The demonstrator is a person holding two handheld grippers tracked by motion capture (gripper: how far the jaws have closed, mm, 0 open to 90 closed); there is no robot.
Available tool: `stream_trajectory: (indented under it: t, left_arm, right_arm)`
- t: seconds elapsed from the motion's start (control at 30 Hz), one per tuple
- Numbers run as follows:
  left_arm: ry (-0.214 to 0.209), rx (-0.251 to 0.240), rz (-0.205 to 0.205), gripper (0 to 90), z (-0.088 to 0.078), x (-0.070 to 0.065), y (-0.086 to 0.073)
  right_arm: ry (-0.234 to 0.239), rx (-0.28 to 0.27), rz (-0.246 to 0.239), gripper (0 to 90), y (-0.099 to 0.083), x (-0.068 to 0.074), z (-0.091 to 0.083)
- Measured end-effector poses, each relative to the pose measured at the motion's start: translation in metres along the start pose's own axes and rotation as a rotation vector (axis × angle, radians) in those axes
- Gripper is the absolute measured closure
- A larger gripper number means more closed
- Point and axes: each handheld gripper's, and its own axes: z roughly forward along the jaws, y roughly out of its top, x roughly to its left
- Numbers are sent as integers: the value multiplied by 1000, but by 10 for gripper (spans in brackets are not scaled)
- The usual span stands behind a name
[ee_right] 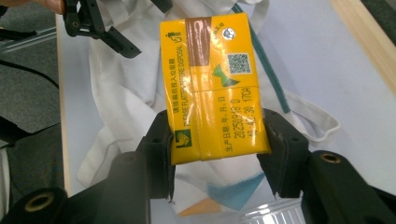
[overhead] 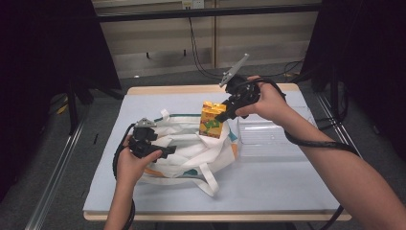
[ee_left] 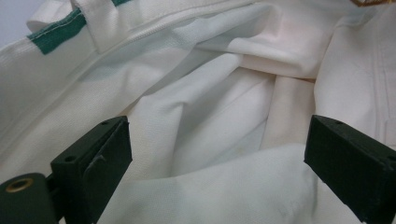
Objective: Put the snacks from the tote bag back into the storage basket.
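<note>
My right gripper is shut on a yellow drink carton and holds it above the open mouth of a white tote bag with green trim. In the right gripper view the carton sits clamped between both pads near its lower end, with the right gripper around it and the bag below. My left gripper rests at the bag's left rim. Its jaws stand wide apart in the left gripper view, with folds of white bag fabric between and beyond them, not pinched.
A clear plastic container stands just right of the bag, its rim under my right gripper. A pale blue cover lies over the wooden table. Dark curtains and stands flank both sides.
</note>
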Motion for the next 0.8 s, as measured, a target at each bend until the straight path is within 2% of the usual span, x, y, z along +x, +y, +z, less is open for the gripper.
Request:
stream_trajectory:
  t: [0.4,0.5,0.57,0.6,0.63,0.8]
  left_arm:
    - [0,2,1,73,3,-1,0]
    - [-1,14,13,72,2,0,0]
    - [-3,8,5,72,4,-1,0]
    - [-8,19,26,73,4,1,0]
    - [-5,10,4,72,4,-1,-1]
    - [-10,5,3,72,5,-1,0]
  right_arm:
    - [-5,5,-11,509,-2,-6,-14]
    - [-7,5,-18,509,-1,-7,-19]
    - [-12,6,-18,509,0,-7,-22]
    - [-9,7,-16,509,0,-8,-23]
    - [-13,7,-15,509,0,-8,-25]
    - [-14,5,-18,509,1,-10,-32]
